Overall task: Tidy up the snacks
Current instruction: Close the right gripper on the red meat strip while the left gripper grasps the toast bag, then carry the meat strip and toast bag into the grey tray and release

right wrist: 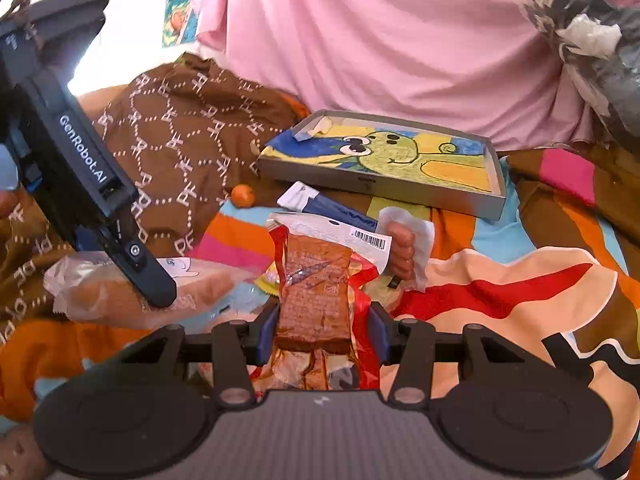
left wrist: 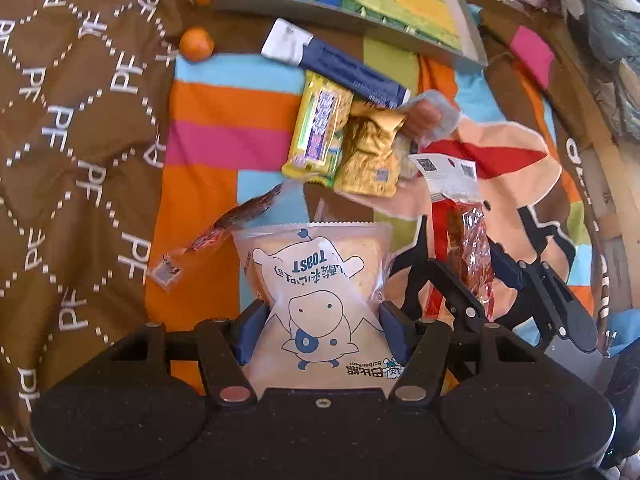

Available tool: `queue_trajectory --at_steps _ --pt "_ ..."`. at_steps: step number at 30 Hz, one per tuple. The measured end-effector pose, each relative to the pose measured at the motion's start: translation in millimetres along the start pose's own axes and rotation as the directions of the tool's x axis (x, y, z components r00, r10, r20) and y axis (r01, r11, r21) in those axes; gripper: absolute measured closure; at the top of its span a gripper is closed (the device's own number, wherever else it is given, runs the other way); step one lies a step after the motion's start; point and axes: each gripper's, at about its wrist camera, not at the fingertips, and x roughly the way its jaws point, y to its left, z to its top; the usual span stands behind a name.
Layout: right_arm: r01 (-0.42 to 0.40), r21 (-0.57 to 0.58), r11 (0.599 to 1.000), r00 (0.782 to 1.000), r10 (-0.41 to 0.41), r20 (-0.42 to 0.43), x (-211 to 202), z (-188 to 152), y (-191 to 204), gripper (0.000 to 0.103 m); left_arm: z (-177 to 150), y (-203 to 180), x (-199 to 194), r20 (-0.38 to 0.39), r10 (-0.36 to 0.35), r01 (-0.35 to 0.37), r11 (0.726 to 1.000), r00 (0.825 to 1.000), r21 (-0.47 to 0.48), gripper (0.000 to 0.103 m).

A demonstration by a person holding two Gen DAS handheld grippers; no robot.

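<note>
My left gripper [left wrist: 323, 332] is shut on a pale toast bag [left wrist: 316, 280] printed with a blue cartoon cow, and holds it above the colourful blanket. In the right wrist view the toast bag [right wrist: 100, 292] shows at the left, under the left gripper's finger. My right gripper [right wrist: 322, 332] is shut on a red-and-brown snack packet [right wrist: 314, 280], which stands upright between its blue pads. On the blanket ahead lie a yellow biscuit pack [left wrist: 318, 128], a gold packet [left wrist: 370, 156], a blue-and-white packet [left wrist: 340, 64], a wrapped sausage [left wrist: 428, 120] and a thin reddish snack stick [left wrist: 236, 216].
A shallow grey box [right wrist: 496, 184] with a green cartoon drawing inside lies at the back. A small orange fruit [left wrist: 196, 43] sits by the brown patterned quilt [left wrist: 72, 140] on the left. Pink fabric [right wrist: 380, 32] hangs behind, and dark bags are piled at the far right.
</note>
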Motion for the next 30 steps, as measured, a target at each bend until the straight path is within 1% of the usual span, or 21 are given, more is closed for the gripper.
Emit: queue_trajectory --at_steps 3,5,7,9,11,14,17,20,22,24,26,27,28,30 --pt "0.003 0.000 1.000 1.000 -0.003 0.031 -2 7 -2 0.052 5 -5 -9 0.055 -0.014 0.014 1.000 0.998 0.011 0.040" --pt "0.005 0.004 1.000 0.999 -0.006 0.048 -3 13 -4 0.052 10 -12 -15 0.102 -0.011 0.008 0.999 0.995 0.034 0.040" --pt "0.007 0.009 1.000 0.998 -0.008 0.063 -3 20 -9 0.052 16 -18 -22 0.154 -0.013 0.005 0.999 0.988 0.049 0.040" --pt "0.012 0.011 1.000 0.997 -0.013 0.076 -2 27 -14 0.052 23 -22 -28 0.198 -0.012 0.004 0.999 0.980 0.044 0.040" --pt "0.015 0.016 1.000 0.996 -0.016 0.086 1 36 -21 0.051 32 -26 -36 0.254 -0.002 -0.008 0.999 0.967 0.040 0.040" --pt "0.032 -0.003 0.999 0.994 -0.032 0.107 10 52 -31 0.051 54 -33 -43 0.347 0.022 -0.041 0.998 0.937 0.048 0.040" --pt "0.043 -0.007 0.999 0.991 -0.042 0.127 26 74 -44 0.051 82 -36 -50 0.438 0.039 -0.055 0.998 0.898 0.024 0.040" --pt "0.046 0.004 0.999 0.987 -0.046 0.151 48 101 -60 0.051 111 -32 -53 0.519 0.062 -0.070 0.998 0.853 -0.004 0.040" --pt "0.042 0.016 0.999 0.985 -0.044 0.166 66 118 -71 0.051 134 -27 -52 0.569 0.075 -0.079 0.997 0.819 -0.018 0.040" --pt "0.041 0.030 0.999 0.983 -0.046 0.176 87 133 -82 0.051 155 -24 -48 0.606 0.084 -0.096 0.995 0.791 -0.014 0.040" --pt "0.035 0.050 0.998 0.983 -0.044 0.179 112 149 -92 0.051 174 -20 -41 0.649 0.097 -0.121 0.993 0.754 -0.009 0.040" --pt "0.030 0.063 0.998 0.983 -0.041 0.178 124 155 -97 0.051 183 -19 -35 0.666 0.100 -0.128 0.992 0.740 -0.006 0.040" --pt "0.027 0.080 0.996 0.984 -0.041 0.172 138 161 -103 0.051 193 -17 -29 0.674 0.103 -0.132 0.991 0.732 -0.007 0.040" --pt "0.021 0.100 0.995 0.986 -0.037 0.162 162 169 -113 0.051 210 -12 -16 0.680 0.107 -0.126 0.992 0.725 -0.023 0.040"
